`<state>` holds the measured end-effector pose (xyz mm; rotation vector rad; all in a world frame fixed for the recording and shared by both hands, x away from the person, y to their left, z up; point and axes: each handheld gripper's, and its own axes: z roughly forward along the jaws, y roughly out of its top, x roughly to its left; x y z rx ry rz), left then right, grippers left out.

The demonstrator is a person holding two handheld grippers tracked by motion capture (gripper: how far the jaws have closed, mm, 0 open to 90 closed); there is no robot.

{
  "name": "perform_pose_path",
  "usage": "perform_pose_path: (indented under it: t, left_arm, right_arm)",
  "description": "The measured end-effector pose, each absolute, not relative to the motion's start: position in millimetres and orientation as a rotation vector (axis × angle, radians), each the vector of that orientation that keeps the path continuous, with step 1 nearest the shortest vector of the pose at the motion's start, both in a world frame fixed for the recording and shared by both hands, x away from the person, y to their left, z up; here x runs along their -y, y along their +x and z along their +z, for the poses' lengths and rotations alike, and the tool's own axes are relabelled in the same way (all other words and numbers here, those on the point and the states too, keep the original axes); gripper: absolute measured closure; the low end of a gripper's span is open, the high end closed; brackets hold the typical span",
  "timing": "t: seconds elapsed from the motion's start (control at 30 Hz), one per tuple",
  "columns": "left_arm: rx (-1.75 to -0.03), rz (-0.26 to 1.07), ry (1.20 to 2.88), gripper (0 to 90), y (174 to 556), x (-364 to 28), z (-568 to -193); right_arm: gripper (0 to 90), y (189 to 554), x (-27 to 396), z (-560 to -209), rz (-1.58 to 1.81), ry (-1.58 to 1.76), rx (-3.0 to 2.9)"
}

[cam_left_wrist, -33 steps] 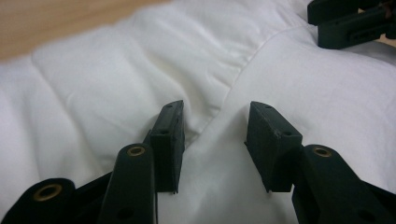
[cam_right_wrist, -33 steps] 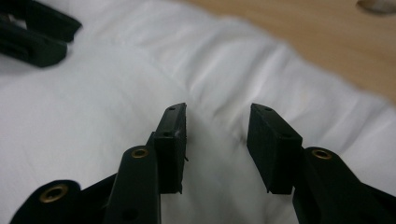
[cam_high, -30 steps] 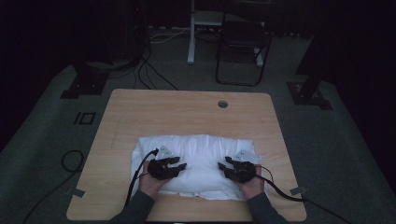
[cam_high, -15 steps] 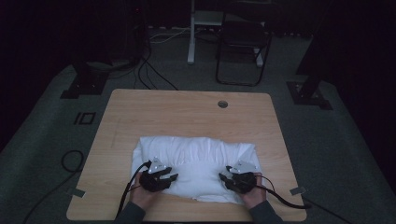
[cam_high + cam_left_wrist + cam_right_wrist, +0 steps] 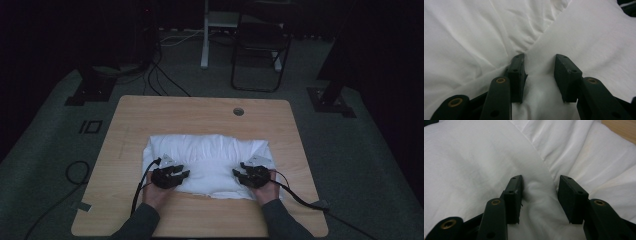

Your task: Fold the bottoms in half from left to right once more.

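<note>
Both forearms reach in from the near edge of the desk [image 5: 150, 115]. The left hand-held gripper [image 5: 175, 176] rests on the white pillow [image 5: 210, 155] (mid-desk), jaws apart with a fabric fold bunched between them; the right hand-held gripper [image 5: 246, 176] likewise.

Wooden table [image 5: 150, 115], pale top; round grommet hole [image 5: 238, 111] near far right edge. Dark chair [image 5: 261, 42] on floor beyond table, white post [image 5: 205, 35] just left of it. Black cables [image 5: 160, 75] trail across floor, far left.
</note>
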<state>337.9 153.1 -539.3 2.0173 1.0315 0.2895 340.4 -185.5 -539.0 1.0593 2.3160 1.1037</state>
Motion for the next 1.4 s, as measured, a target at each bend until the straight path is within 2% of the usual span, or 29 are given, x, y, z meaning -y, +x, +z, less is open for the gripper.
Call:
perform_pose_path:
  t: [0.1, 0.23, 0.37, 0.47, 0.7, 0.83, 1.0, 1.07, 1.2, 1.27, 1.33, 1.37, 1.4]
  left_arm:
    - [-1.056, 0.269, 1.98, 53.0, 341, -156, -530]
    - [-1.118, 0.446, 1.927, 38.0, 341, -170, -514]
    - [-1.246, 0.544, 1.894, 29.1, 347, -192, -515]
    - [-1.31, 0.562, 1.912, 23.9, 351, -202, -521]
    - [-1.528, 0.594, 1.917, 1.8, 363, -216, -536]
    - [-1.58, 0.544, 1.901, 1.7, 367, -224, -543]
    - [-1.571, 0.588, 1.94, 0.1, 366, -218, -544]
    - [-1.564, 0.599, 1.936, 2.0, 364, -213, -544]
    - [-1.514, 0.583, 1.948, 18.4, 358, -210, -541]
    - [-1.484, 0.569, 1.948, 30.3, 356, -208, -539]
    - [-1.448, 0.54, 1.932, 47.3, 354, -207, -539]
    - [-1.441, 0.519, 1.916, 60.0, 353, -207, -540]
    - [-1.434, 0.48, 1.894, 66.2, 353, -208, -541]
  right_arm:
    - [53.6, 346, 187, -540, 1.125, 1.063, -2.312]
    - [53.6, 347, 191, -543, 1.165, 1.074, -2.302]
    - [53.6, 347, 192, -545, 1.181, 1.071, -2.294]
    - [53.6, 346, 191, -545, 1.181, 1.07, -2.288]
    - [53.7, 345, 191, -545, 1.177, 1.062, -2.279]
    - [53.7, 344, 191, -546, 1.177, 1.055, -2.277]
    - [53.7, 344, 191, -546, 1.175, 1.051, -2.276]
    - [53.7, 344, 191, -546, 1.175, 1.051, -2.275]
    - [53.7, 344, 190, -546, 1.175, 1.052, -2.274]
    - [53.7, 344, 191, -546, 1.176, 1.052, -2.275]
    - [53.7, 344, 191, -546, 1.177, 1.054, -2.276]
    - [53.7, 344, 191, -546, 1.177, 1.055, -2.276]
    - [53.6, 344, 191, -546, 1.178, 1.057, -2.276]
